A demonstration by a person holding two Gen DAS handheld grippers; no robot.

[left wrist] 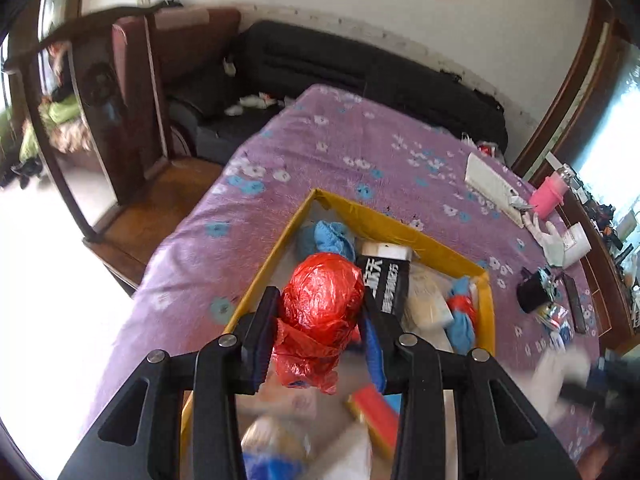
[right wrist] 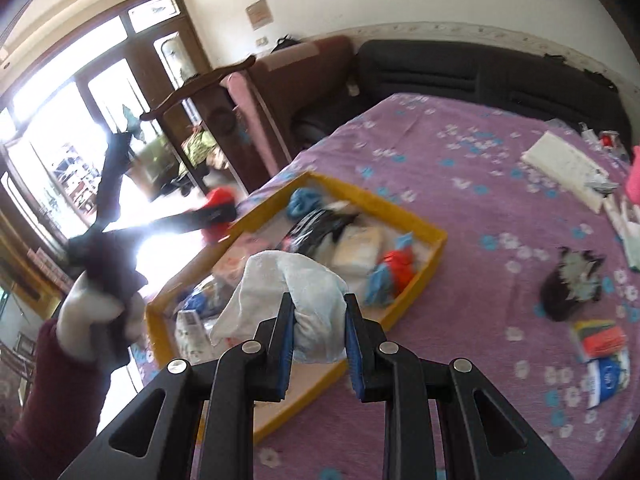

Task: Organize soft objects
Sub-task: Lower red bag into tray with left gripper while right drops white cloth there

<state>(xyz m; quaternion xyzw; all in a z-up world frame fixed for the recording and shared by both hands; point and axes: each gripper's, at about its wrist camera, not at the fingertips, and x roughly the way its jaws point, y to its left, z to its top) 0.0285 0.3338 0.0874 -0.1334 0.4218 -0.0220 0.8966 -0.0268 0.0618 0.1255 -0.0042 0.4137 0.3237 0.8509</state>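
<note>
Left wrist view: the left gripper (left wrist: 320,300) has its jaws clamped on a crumpled red plastic bag (left wrist: 320,292), held above the yellow-rimmed cardboard tray (left wrist: 260,276) that sits on the purple flowered bedspread (left wrist: 340,148). Inside the tray lie a blue cloth bundle (left wrist: 332,236) in its far corner, a black packet with white lettering (left wrist: 386,276) beside it, and another blue-and-red bundle (left wrist: 462,316) against the tray's right wall. A white flat box (left wrist: 494,188), a pink cup (left wrist: 550,196) and a black crumpled bag (left wrist: 534,292) rest on the bedspread toward its right edge.

Right wrist view: the right gripper (right wrist: 318,316) is closed on a white folded cloth (right wrist: 296,288), held over the near wall of the tray (right wrist: 420,228). The left gripper (right wrist: 216,212) appears beyond the tray's left edge with the red bag (right wrist: 218,196), carried by a white-gloved hand (right wrist: 92,316) with a maroon sleeve (right wrist: 56,400).
</note>
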